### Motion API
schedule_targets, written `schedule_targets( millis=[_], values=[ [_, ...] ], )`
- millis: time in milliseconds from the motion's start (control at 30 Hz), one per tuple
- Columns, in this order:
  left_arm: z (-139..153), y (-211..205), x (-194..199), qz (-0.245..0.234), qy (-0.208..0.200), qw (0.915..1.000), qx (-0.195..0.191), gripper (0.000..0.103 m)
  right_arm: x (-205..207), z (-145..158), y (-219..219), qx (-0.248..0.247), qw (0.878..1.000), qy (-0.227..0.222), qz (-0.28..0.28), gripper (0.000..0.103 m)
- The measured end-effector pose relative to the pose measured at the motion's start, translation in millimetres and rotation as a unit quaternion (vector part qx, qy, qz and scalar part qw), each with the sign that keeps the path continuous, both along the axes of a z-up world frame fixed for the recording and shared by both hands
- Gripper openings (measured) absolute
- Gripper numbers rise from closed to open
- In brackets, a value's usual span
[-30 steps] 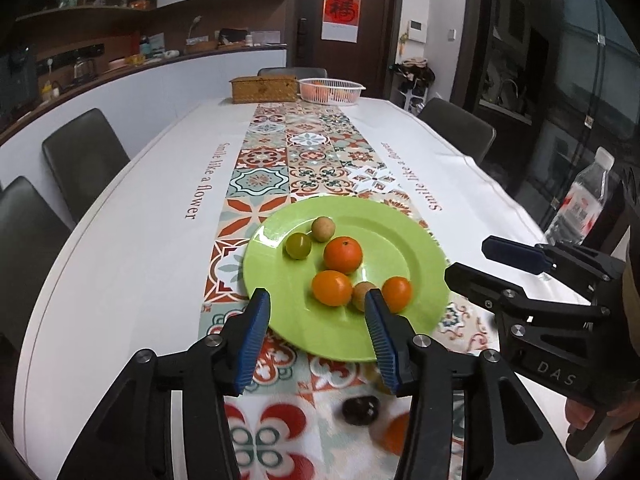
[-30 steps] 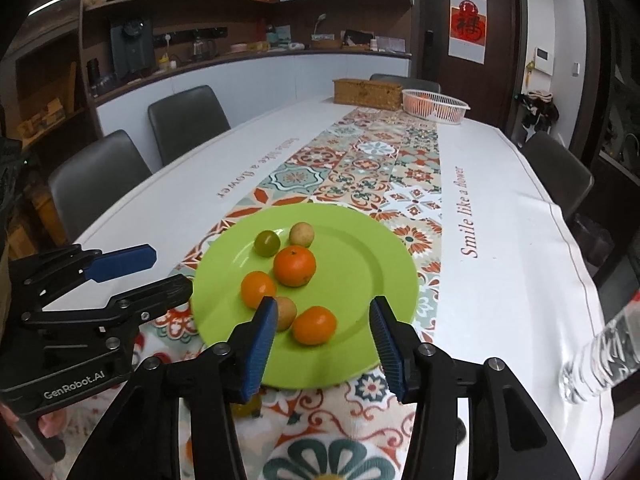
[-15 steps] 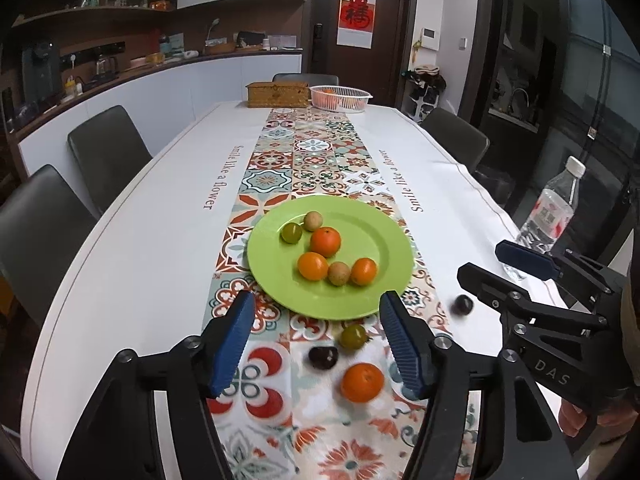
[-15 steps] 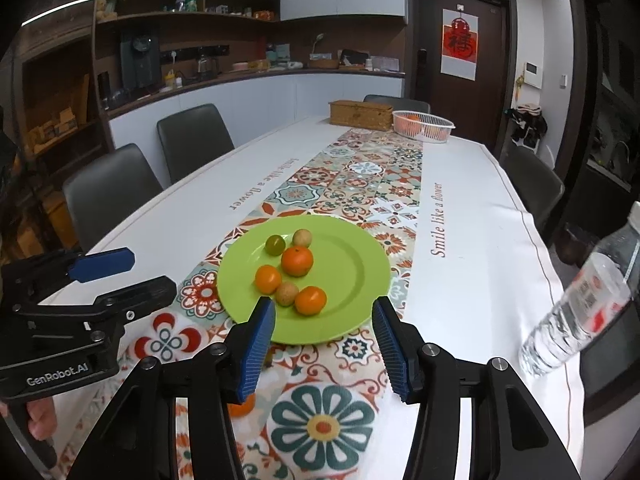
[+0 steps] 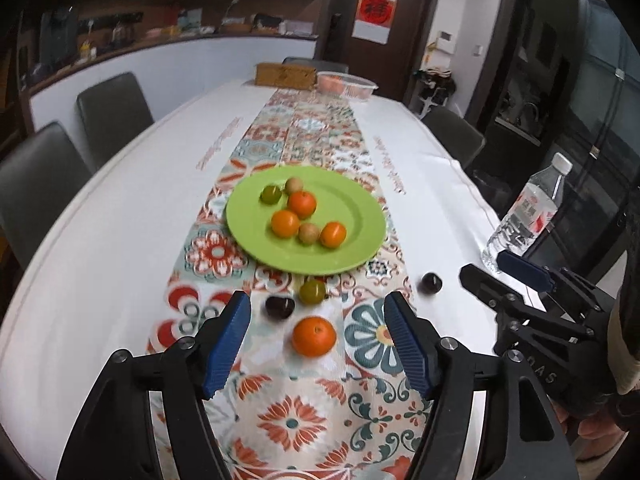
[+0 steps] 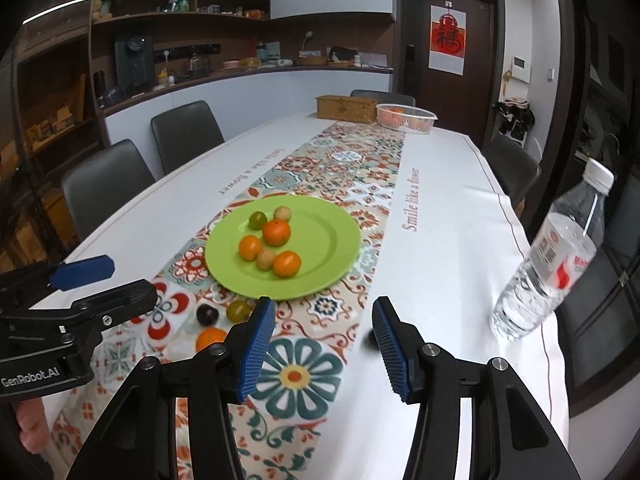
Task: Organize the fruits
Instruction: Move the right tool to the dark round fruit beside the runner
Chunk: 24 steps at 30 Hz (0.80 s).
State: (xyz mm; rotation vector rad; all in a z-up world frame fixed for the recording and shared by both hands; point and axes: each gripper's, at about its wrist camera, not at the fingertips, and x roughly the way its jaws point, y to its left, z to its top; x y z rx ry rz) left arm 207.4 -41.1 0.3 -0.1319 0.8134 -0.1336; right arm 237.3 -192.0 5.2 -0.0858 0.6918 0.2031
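Note:
A green plate (image 5: 356,216) (image 6: 332,240) on the patterned runner holds several small fruits: oranges, tan ones and a green one. In front of it lie an orange (image 5: 314,336) (image 6: 210,339), a green fruit (image 5: 313,292) (image 6: 239,310), a dark plum (image 5: 279,307) (image 6: 207,314) and a second dark plum (image 5: 431,282) off to the right. My left gripper (image 5: 318,344) is open and empty, above the table with the loose orange between its fingers in view. My right gripper (image 6: 323,344) is open and empty, to the right of the loose fruits.
A water bottle (image 5: 524,216) (image 6: 548,256) stands near the table's right edge. A wooden box (image 6: 346,108) and a white basket (image 6: 406,117) with oranges sit at the far end. Chairs line both sides.
Both grippers have pulled back and up from the plate. The loose fruits in front of the plate and the bottle have come into view.

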Motion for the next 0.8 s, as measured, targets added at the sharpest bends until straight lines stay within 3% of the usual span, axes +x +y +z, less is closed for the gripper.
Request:
schedule_targets(
  millis=[333, 800],
  values=[
    [-41.7, -11.8, 3.0, 0.023, 0.044, 0.9987, 0.010, 0.068, 9.8, -30.6, -25.3, 0.005, 0.999, 0.034, -0.027, 0.052],
    [-75.2, -28.1, 23.7, 0.038, 0.081, 0.9957, 0.026, 0.064, 40.1, -76.7, -53.4, 0.023, 0.995, 0.089, -0.049, 0.051]
  ],
)
